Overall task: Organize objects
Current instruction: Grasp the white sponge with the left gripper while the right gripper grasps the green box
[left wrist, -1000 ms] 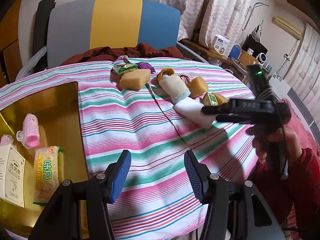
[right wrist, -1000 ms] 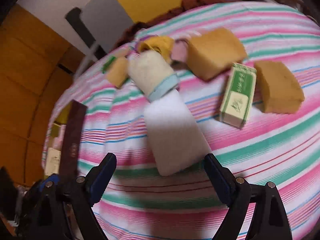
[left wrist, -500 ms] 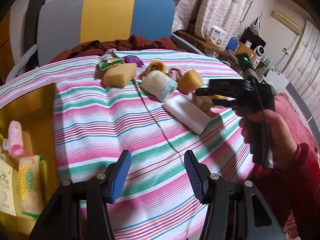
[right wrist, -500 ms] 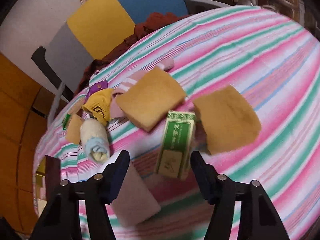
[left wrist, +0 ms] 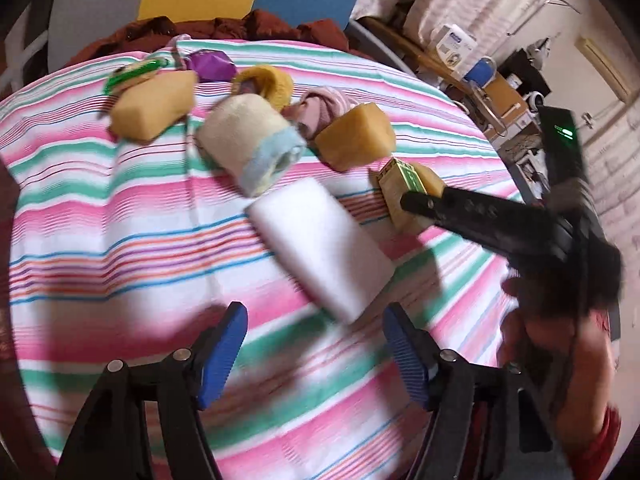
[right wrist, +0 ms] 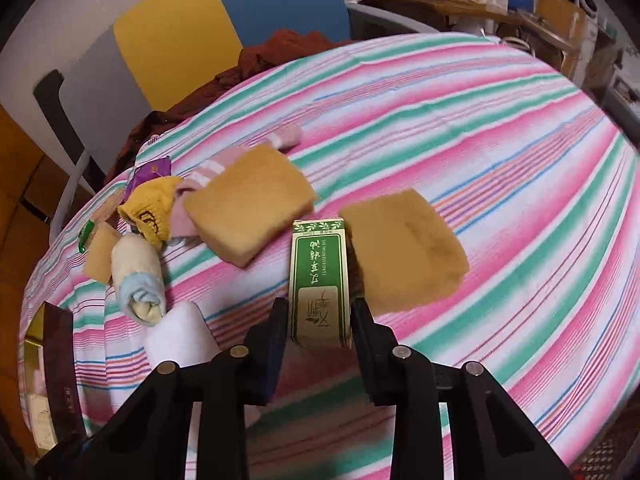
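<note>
Right gripper (right wrist: 319,312), just closed, clamps the green box (right wrist: 319,280) across its width; the box's long axis runs away from the gripper. Left gripper (left wrist: 316,354), just widened and empty, faces the white block (left wrist: 320,246).

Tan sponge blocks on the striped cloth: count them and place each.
3. One far left beside the rolled towel, one left of the green box, one right of it. None look hidden.

Right gripper (right wrist: 319,320) clamps green soap box (right wrist: 320,280).

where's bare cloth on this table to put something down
Free: the striped cloth right of and beyond the right-hand sponge, out to the table's edge; also the near-left stretch below the rolled towel. Crowded: the far-left cluster of sponges, socks, towel and green box.
</note>
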The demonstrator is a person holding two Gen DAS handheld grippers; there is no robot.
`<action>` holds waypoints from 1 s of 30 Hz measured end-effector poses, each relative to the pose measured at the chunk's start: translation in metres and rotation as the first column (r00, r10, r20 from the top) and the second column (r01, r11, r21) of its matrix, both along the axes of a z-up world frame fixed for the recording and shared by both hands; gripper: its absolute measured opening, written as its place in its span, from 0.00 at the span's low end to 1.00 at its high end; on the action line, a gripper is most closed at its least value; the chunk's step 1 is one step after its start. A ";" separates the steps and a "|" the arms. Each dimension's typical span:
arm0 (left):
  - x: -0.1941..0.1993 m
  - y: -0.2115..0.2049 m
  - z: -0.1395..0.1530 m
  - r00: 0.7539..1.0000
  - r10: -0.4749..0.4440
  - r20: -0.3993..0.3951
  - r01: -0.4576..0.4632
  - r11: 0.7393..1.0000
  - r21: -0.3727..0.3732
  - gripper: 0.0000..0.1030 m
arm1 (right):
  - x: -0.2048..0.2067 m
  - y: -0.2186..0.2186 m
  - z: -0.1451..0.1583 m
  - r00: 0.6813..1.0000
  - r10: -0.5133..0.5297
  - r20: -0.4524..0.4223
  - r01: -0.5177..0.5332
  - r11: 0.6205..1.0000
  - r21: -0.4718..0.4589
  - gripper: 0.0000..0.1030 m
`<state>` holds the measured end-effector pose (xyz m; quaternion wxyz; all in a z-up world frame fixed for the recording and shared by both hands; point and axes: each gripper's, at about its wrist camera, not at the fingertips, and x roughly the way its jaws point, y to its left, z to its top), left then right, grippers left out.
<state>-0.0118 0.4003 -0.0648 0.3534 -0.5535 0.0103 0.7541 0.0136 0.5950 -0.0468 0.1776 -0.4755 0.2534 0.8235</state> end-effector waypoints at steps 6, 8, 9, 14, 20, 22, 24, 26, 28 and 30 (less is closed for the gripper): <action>-0.008 0.033 -0.004 0.992 0.063 -0.113 -0.073 0.993 -0.092 0.80 | 0.003 0.008 0.001 1.000 -0.002 -0.010 0.002 1.000 -0.025 0.31; -0.009 0.045 -0.009 0.991 0.049 -0.127 -0.063 0.992 -0.109 0.80 | 0.003 0.008 0.000 1.000 -0.002 -0.011 0.002 1.000 -0.031 0.31; -0.009 0.048 -0.011 0.991 0.048 -0.126 -0.063 0.992 -0.113 0.80 | 0.003 0.009 0.000 1.000 -0.003 -0.012 0.002 0.999 -0.033 0.31; -0.009 0.057 -0.022 0.978 0.025 -0.205 -0.059 0.985 -0.164 0.80 | -0.003 0.005 -0.002 1.000 0.007 0.000 -0.007 1.000 -0.023 0.31; -0.005 0.031 -0.021 0.966 -0.050 -0.253 0.013 0.989 -0.144 0.74 | -0.003 0.005 -0.004 1.000 0.009 -0.010 -0.010 0.999 -0.047 0.31; -0.006 0.020 -0.020 0.966 -0.046 -0.254 0.010 0.990 -0.139 0.73 | -0.004 0.004 -0.005 1.000 0.016 -0.009 -0.016 0.998 -0.059 0.31; -0.007 0.012 -0.020 0.962 -0.048 -0.270 0.010 0.990 -0.141 0.72 | -0.006 0.001 -0.005 1.000 0.025 -0.005 -0.025 0.998 -0.053 0.31; -0.007 0.007 -0.019 0.962 -0.049 -0.269 0.012 0.990 -0.138 0.73 | -0.008 -0.002 -0.006 0.999 0.032 0.000 -0.032 0.999 -0.041 0.31; -0.009 0.006 -0.018 0.965 -0.045 -0.257 0.011 0.991 -0.133 0.74 | -0.011 -0.004 -0.007 0.999 0.032 0.007 -0.032 0.999 -0.023 0.31; -0.013 0.008 -0.019 0.970 -0.037 -0.240 0.001 0.989 -0.148 0.78 | -0.014 -0.004 -0.007 1.000 0.026 0.009 -0.026 1.000 -0.016 0.32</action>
